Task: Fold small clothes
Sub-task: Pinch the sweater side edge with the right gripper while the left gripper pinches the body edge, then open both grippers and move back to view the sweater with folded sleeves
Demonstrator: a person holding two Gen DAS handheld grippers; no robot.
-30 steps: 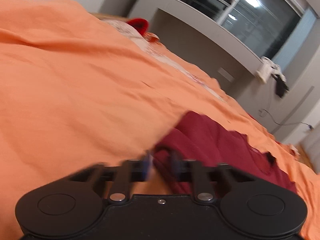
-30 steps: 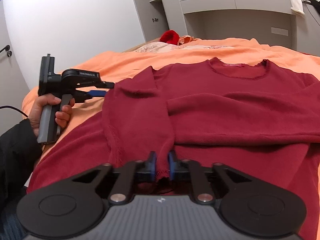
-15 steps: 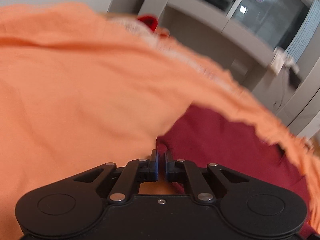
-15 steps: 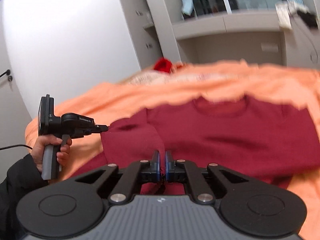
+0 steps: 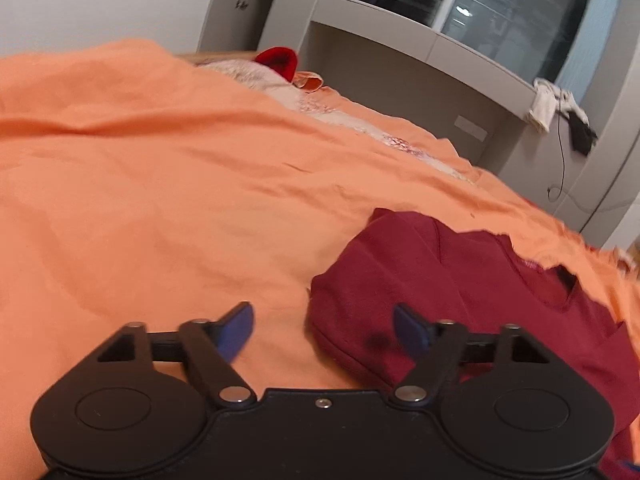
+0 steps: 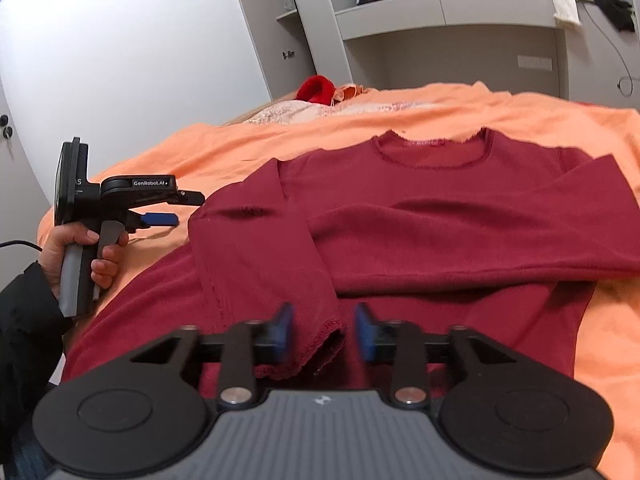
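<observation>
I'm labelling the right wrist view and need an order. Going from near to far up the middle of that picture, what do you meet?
right gripper → sleeve cuff of the dark red sweater → its neckline → orange bedspread → grey shelf unit.

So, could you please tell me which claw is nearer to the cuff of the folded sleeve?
Right. The right claw stands open with the sleeve cuff between its jaws, having just been opening. The left claw is off beside the sweater's shoulder edge, over the orange bedspread.
</observation>
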